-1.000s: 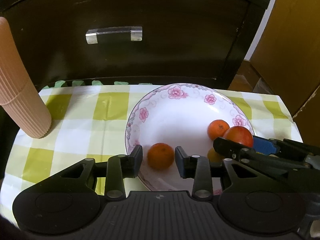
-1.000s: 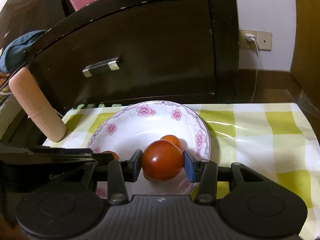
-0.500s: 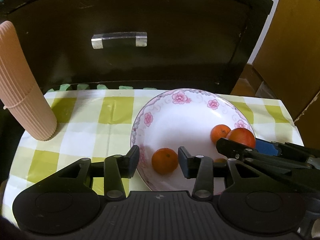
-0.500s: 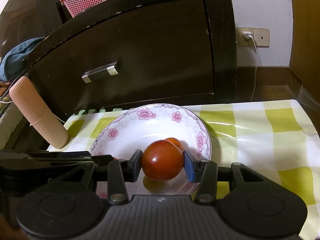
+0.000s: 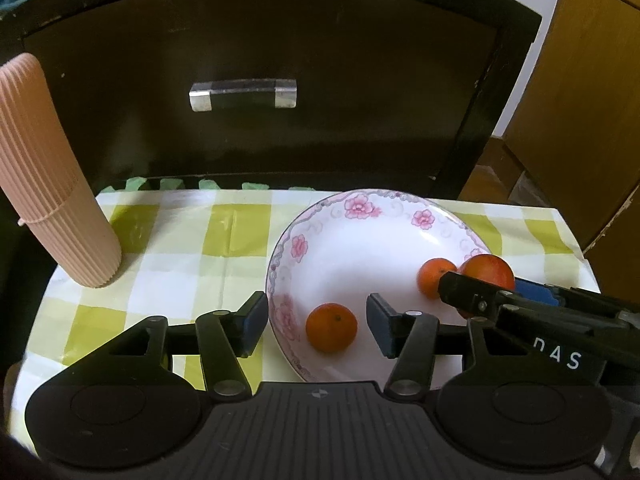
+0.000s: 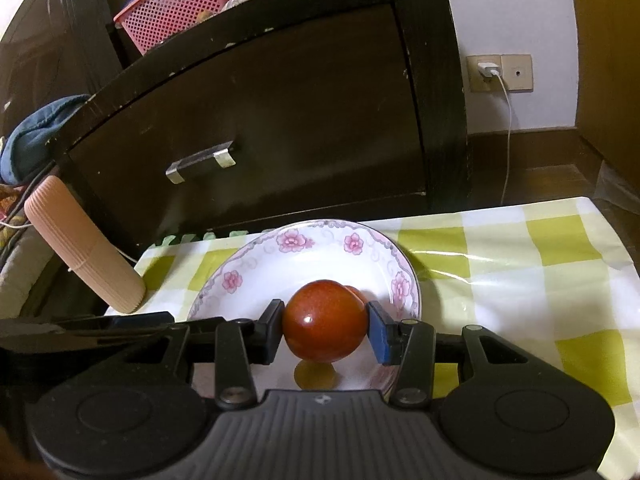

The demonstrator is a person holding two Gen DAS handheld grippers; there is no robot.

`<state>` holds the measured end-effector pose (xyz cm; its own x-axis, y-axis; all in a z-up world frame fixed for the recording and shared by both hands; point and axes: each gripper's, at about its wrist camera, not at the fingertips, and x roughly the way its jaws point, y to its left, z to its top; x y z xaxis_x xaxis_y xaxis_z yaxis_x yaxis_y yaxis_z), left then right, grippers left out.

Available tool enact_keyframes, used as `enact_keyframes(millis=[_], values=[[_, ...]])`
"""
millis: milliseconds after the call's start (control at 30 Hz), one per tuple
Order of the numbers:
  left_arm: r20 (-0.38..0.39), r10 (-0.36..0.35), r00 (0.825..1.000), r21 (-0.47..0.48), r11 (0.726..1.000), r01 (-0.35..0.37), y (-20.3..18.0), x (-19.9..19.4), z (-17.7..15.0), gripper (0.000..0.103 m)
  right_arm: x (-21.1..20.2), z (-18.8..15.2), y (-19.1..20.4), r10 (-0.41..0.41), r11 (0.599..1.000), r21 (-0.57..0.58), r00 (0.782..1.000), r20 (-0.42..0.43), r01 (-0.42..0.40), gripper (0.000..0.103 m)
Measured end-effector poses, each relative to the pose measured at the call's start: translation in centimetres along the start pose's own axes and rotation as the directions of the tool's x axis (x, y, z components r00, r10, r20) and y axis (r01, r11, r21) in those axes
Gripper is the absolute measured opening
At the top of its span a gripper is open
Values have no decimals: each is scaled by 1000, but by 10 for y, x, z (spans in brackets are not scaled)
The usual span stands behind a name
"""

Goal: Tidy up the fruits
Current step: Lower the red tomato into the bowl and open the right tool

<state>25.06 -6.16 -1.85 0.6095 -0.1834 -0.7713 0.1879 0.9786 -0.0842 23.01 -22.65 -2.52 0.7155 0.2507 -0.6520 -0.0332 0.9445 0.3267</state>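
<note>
Red fruit (image 6: 325,322) clamped in right gripper (image 6: 326,330); left gripper (image 5: 318,322) opening (orange (image 5: 331,327) loose, round, axisless).

Ribbed peach cylindrical container (image 5: 48,184) upright at nine o'clock on green-checked worktop cloth (image 5: 180,240); behind, dark wooden drawer cabinet (image 5: 280,60) with metal handle (image 5: 243,94); pink mesh basket (image 6: 176,4) on top at eleven o'clock.

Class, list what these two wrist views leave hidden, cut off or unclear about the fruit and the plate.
- Right wrist view: the small orange behind the red fruit shows only as a sliver; the right gripper clamps that fruit.
- Right wrist view: the yellowish patch beneath the fruit, fruit or reflection, cannot be told.
- Left wrist view: the plate's near rim is hidden by the left gripper, whose jaws are opening around the loose orange.
</note>
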Motion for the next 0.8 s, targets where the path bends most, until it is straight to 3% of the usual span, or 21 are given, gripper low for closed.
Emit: enact_keyframes(millis=[700, 800], values=[[-5, 6, 1000, 5, 1000, -5, 1, -14, -5, 65, -15, 3, 5, 10, 1000, 5, 1000, 9, -10, 44], [5, 6, 1000, 32, 999, -6, -4, -23, -10, 71, -24, 3, 11, 9, 1000, -8, 1000, 15, -9, 44]])
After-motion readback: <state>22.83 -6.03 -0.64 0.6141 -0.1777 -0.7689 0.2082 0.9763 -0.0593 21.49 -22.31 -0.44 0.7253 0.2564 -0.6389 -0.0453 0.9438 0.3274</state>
